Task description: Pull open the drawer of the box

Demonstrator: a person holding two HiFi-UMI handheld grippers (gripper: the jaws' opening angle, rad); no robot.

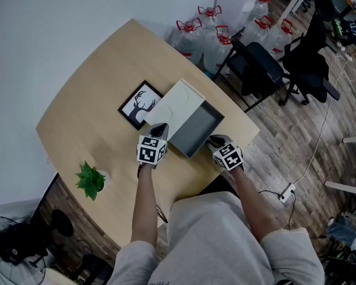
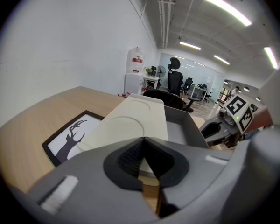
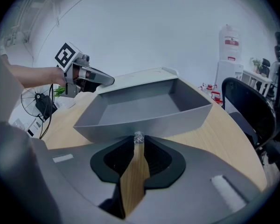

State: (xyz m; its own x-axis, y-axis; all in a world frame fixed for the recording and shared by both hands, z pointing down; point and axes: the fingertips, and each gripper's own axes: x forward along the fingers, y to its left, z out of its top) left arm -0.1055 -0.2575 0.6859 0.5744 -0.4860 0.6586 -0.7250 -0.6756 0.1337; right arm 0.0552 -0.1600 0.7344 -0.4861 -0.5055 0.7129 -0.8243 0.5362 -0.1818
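Note:
A cream box [image 1: 173, 104] lies on the wooden table, its grey drawer [image 1: 197, 127] slid out toward me and empty. My right gripper [image 1: 215, 140] is at the drawer's front wall; in the right gripper view its jaws [image 3: 138, 140] are shut on the small clear knob [image 3: 138, 136] of the drawer [image 3: 144, 108]. My left gripper [image 1: 159, 127] sits at the box's near corner. In the left gripper view it [image 2: 143, 140] is shut with nothing between the tips, right at the near edge of the box [image 2: 126, 125]. The open drawer [image 2: 186, 127] lies to its right.
A framed deer picture [image 1: 139, 104] lies flat just left of the box. A small green plant [image 1: 90, 180] stands near the table's left front edge. Water bottles [image 1: 197, 34] and black office chairs [image 1: 258, 64] stand past the table's far right edge [image 1: 240, 120].

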